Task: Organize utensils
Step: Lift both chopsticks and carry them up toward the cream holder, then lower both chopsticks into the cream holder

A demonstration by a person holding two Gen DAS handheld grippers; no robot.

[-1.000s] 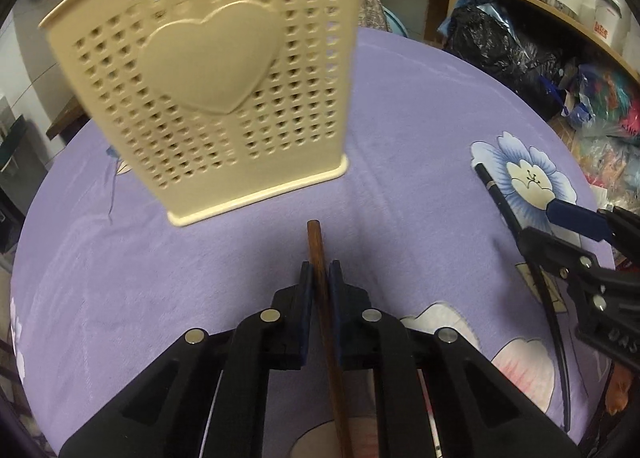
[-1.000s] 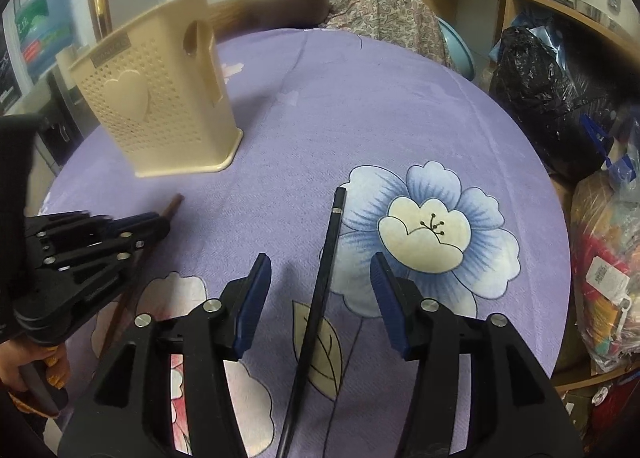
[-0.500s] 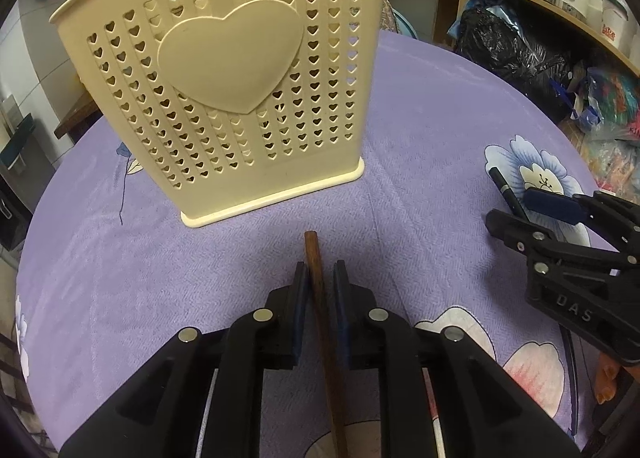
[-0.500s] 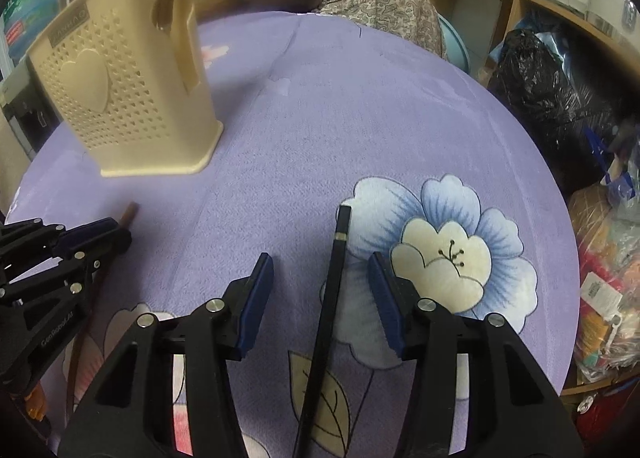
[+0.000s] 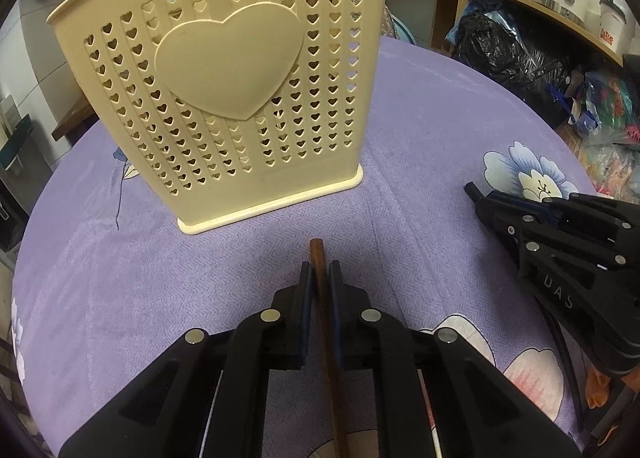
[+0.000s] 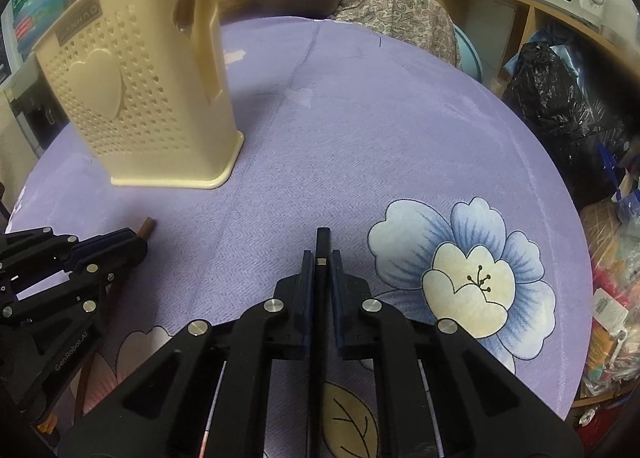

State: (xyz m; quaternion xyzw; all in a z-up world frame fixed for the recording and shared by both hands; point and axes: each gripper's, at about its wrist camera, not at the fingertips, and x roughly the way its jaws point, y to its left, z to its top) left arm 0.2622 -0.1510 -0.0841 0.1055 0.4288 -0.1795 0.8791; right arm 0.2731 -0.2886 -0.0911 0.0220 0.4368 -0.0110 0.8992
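The left gripper (image 5: 319, 272) has its jaws clamped on a brown wooden chopstick (image 5: 325, 314) near its blunt end, while the right gripper (image 6: 320, 262) is closed on a black chopstick (image 6: 320, 246) the same way, probably so the long ends can drop into the cream perforated plastic utensil holder (image 5: 232, 97) standing just ahead on the purple floral tablecloth (image 6: 360, 137)

Two chopsticks, one brown (image 5: 320, 278) and one black (image 6: 322, 246), and one cream holder (image 5: 228, 89)
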